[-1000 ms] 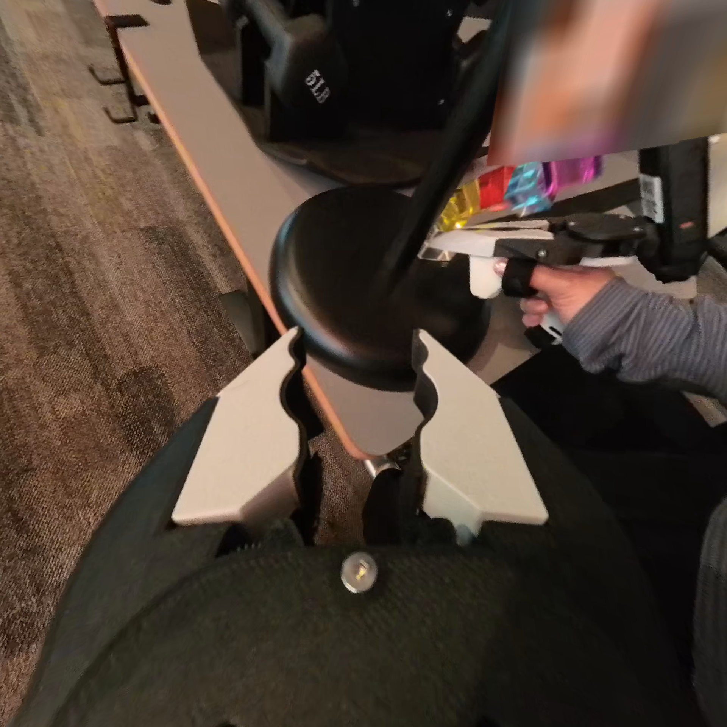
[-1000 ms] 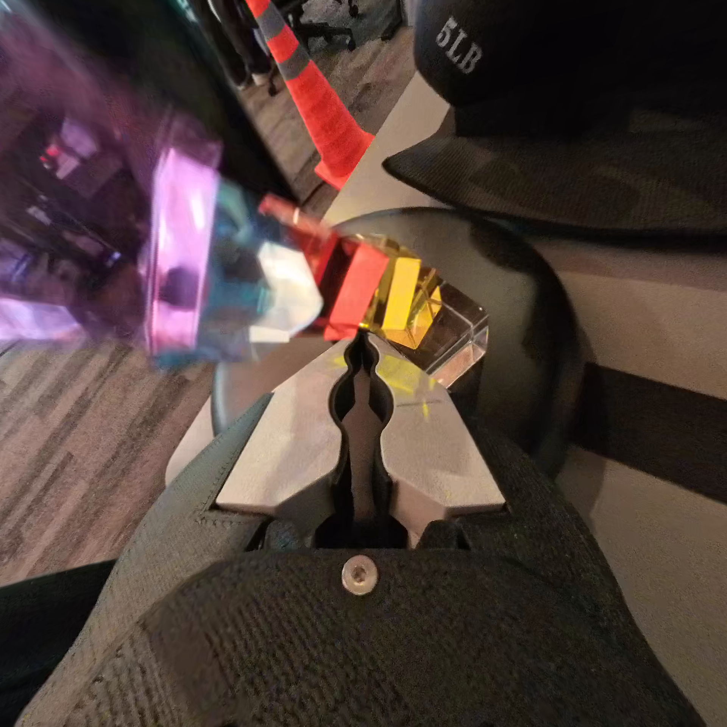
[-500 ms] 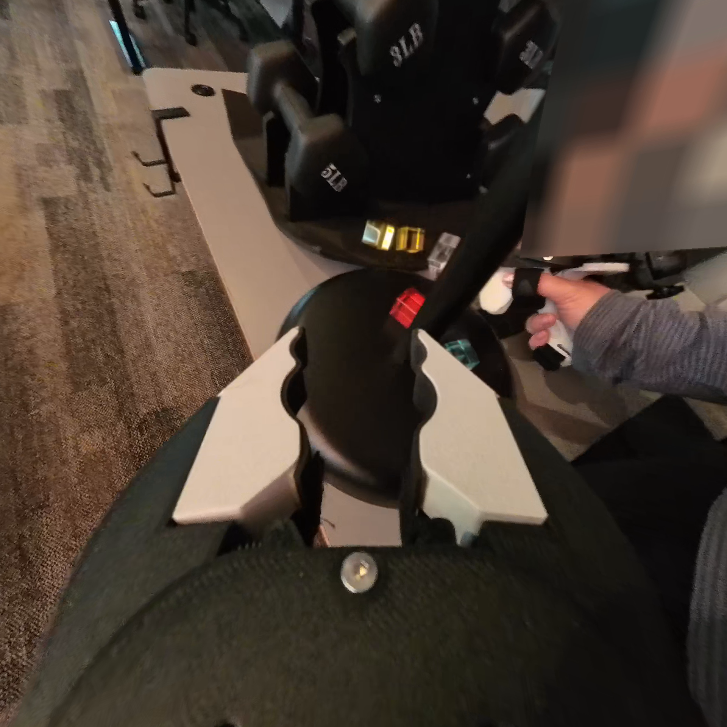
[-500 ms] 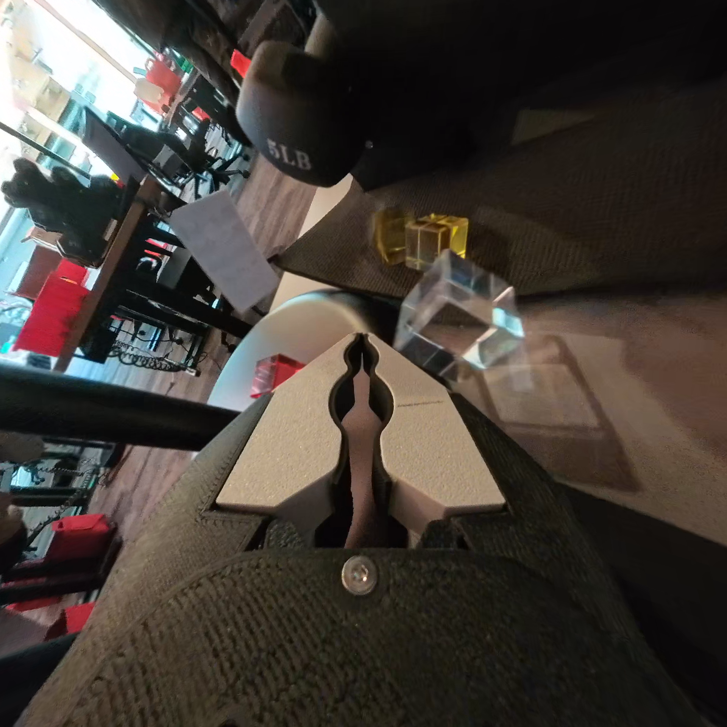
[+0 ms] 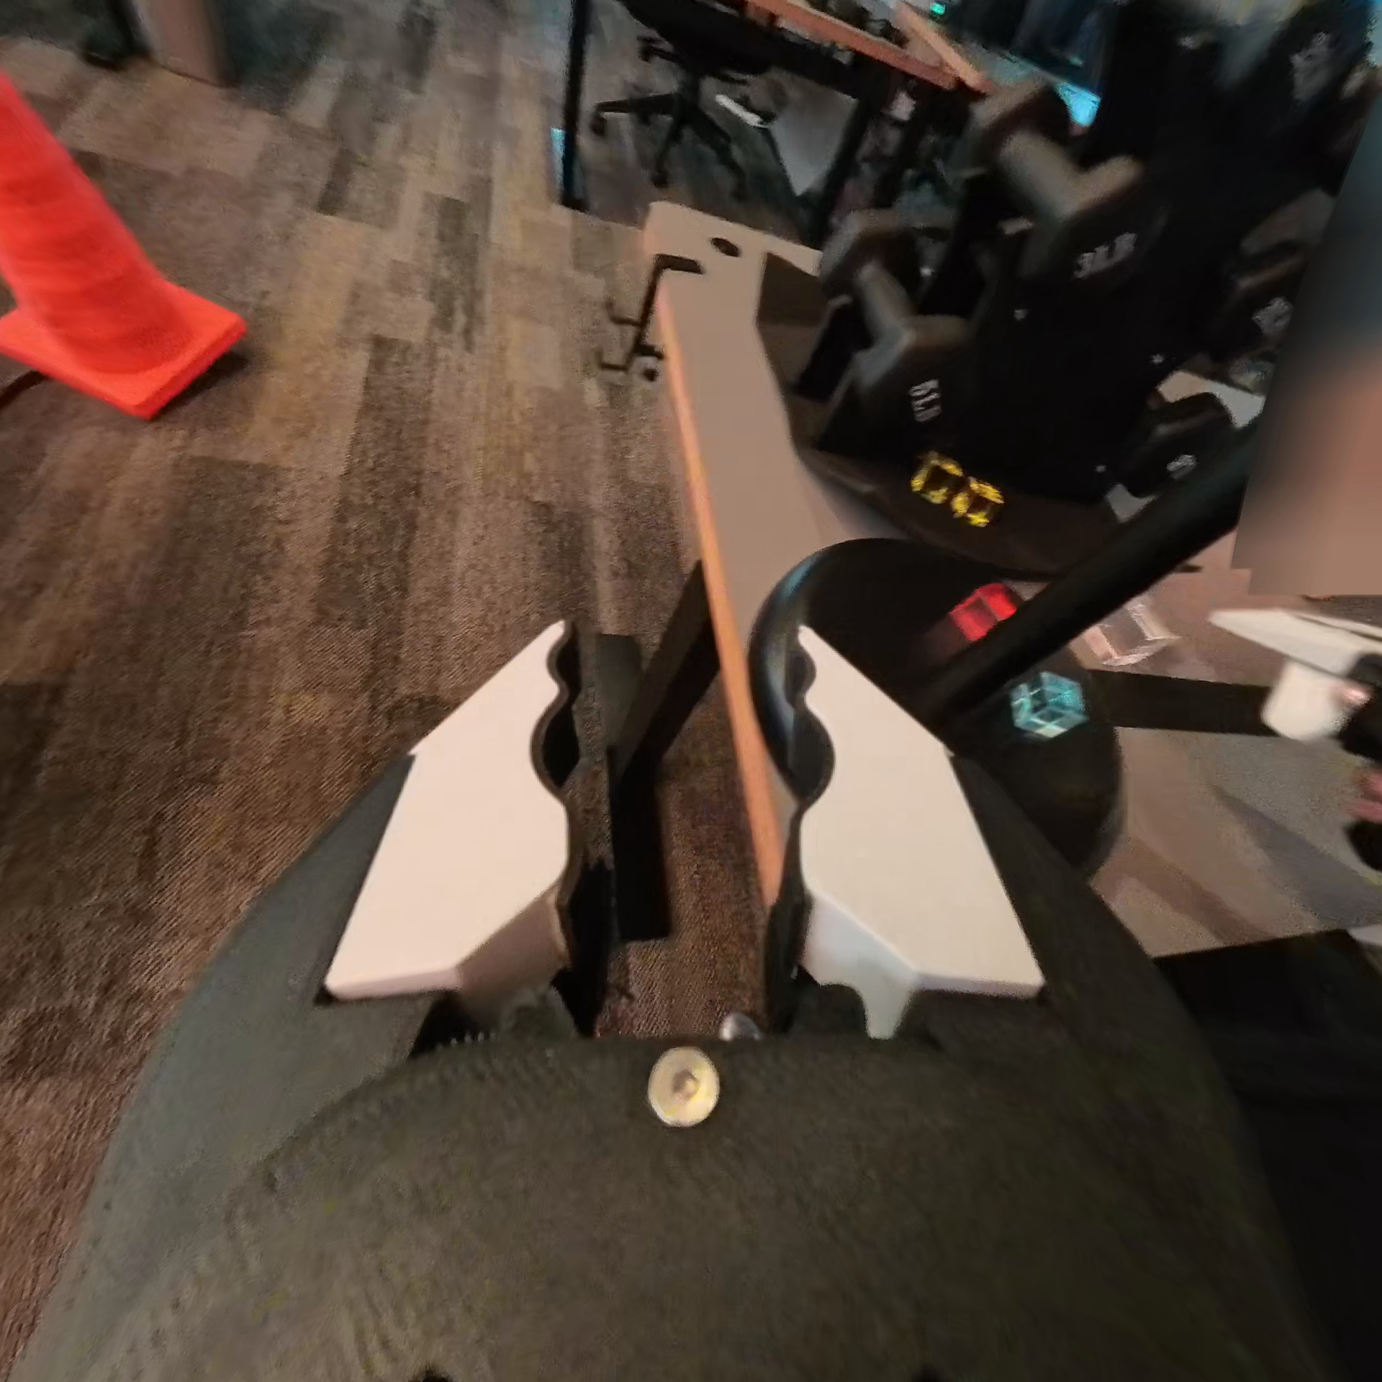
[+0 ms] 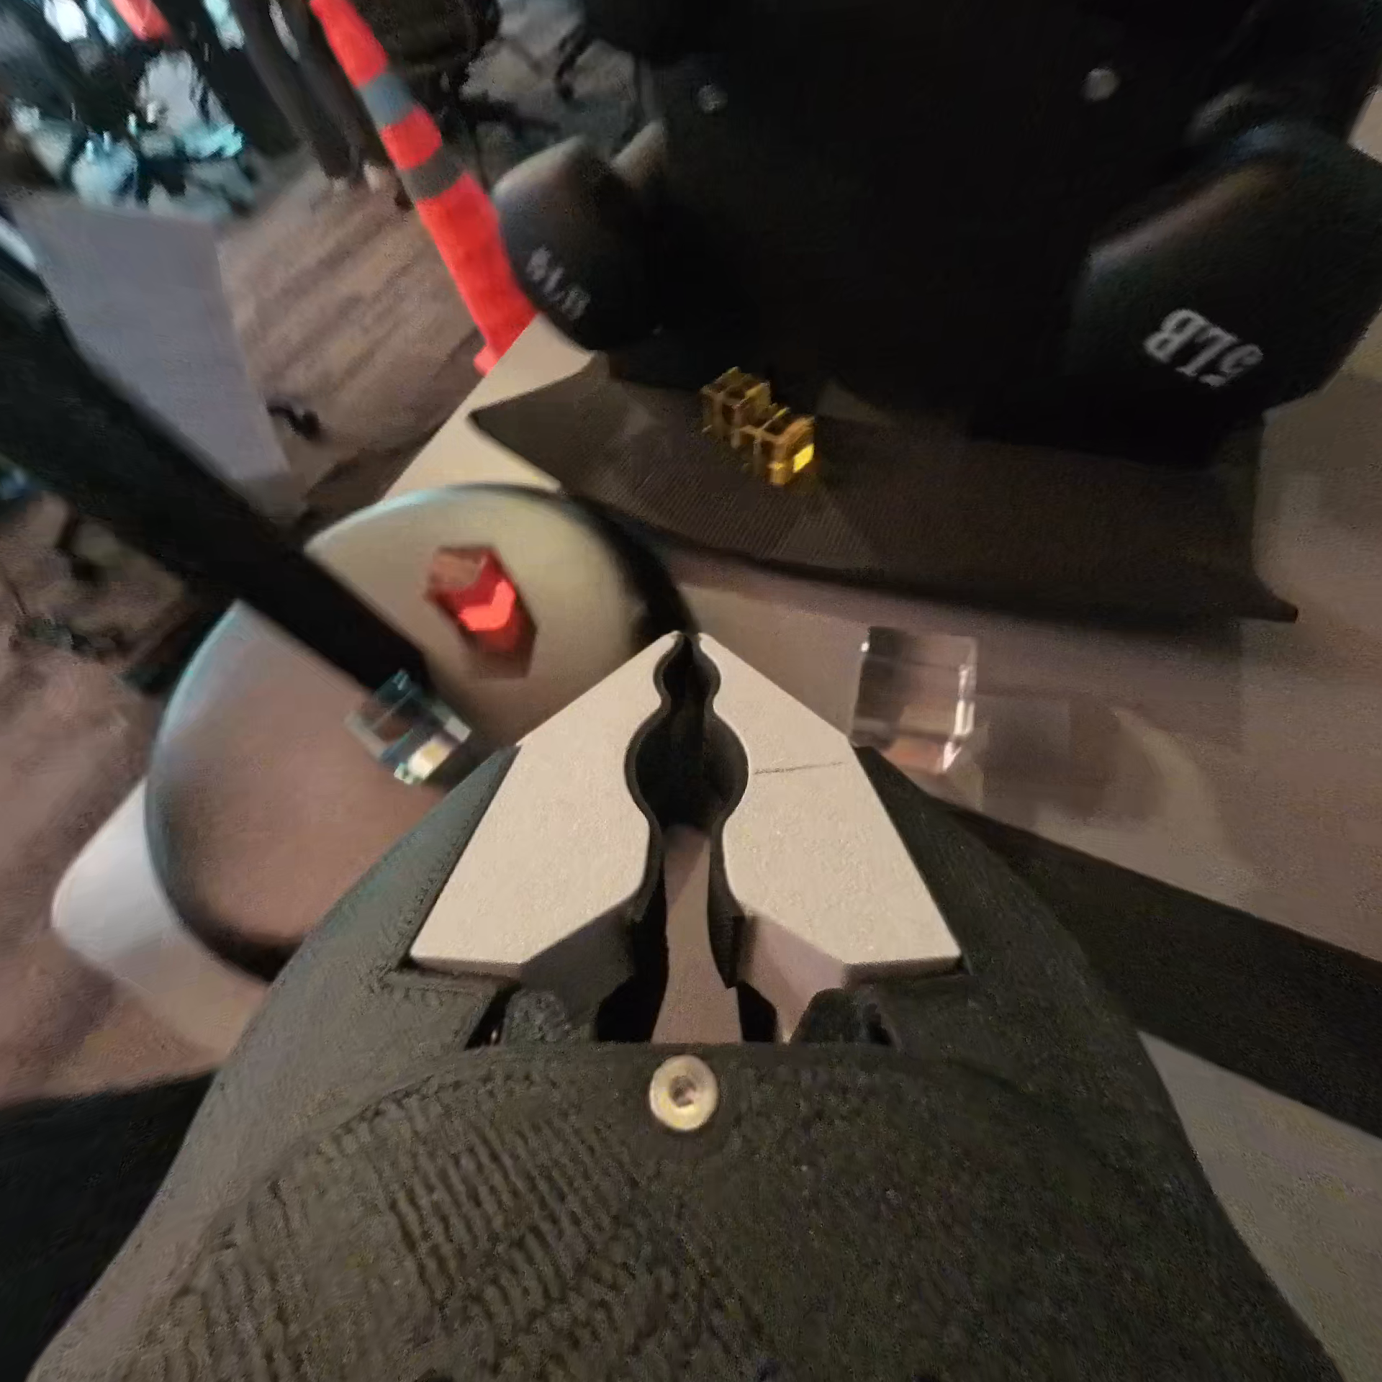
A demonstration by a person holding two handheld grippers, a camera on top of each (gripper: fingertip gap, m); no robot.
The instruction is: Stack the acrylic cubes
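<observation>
left gripper: my jaws spread wide, holding nothing, hanging over the table edge
right gripper: tips pressed together, nothing between them
nearest: clear cube at 2 o'clock, on the table
red cube: at 10 o'clock, on the round black base
yellow cubes: at 12 o'clock, on the dark mat

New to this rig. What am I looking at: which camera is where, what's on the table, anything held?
No robot arm: a person holds a two-finger gripper in each hand, with a camera on each looking along its fingers.

Left view: left gripper open, holding nothing, over the table edge beside a black round base.

Right view: right gripper shut, holding nothing.

On the base: a red cube and a teal cube. On the table: a clear cube. On the dark mat, near dumbbells: yellow cubes.
</observation>
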